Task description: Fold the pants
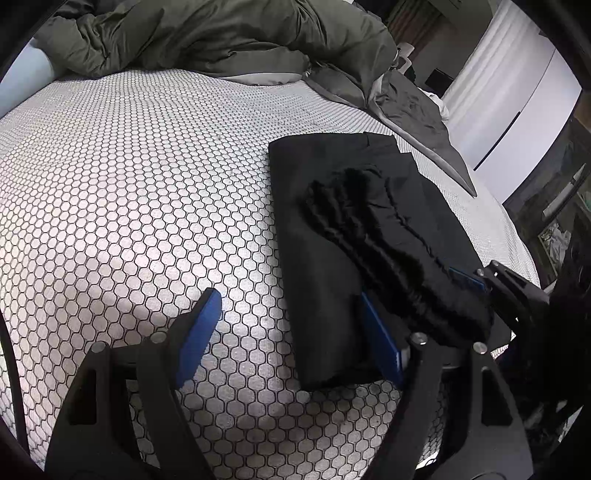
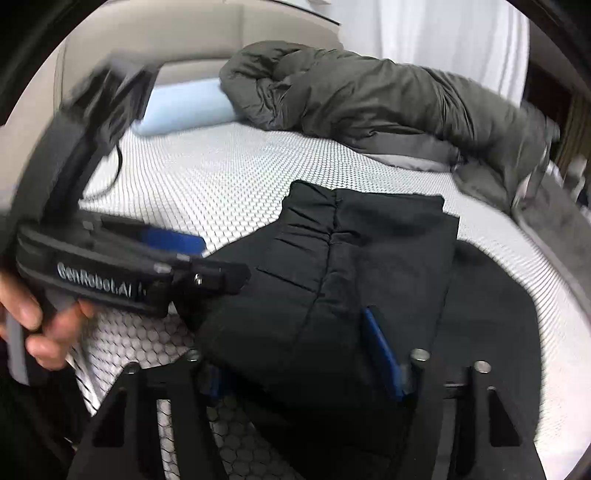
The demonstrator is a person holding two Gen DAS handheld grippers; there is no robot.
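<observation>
Black pants (image 1: 325, 229) lie folded into a thick rectangle on the right part of the hexagon-patterned mattress (image 1: 147, 184). Their gathered waistband (image 1: 388, 251) is bunched on top. My left gripper (image 1: 288, 299) is open: one blue pad rests over bare mattress, the other stands against the near edge of the pants. In the right wrist view the pants (image 2: 369, 258) fill the gap of my right gripper (image 2: 291, 343), which is shut on the near fold, with its left pad mostly hidden under cloth. A hand (image 2: 37, 321) holds the left gripper (image 2: 207, 258) beside the pants' left edge.
A crumpled olive-grey duvet (image 1: 221, 33) is piled along the far side of the bed, spilling down its right edge. A light blue pillow (image 2: 184, 107) lies against the beige headboard (image 2: 166, 44). A black cable (image 2: 118, 166) trails over the mattress. White curtains (image 1: 517, 92) hang beyond.
</observation>
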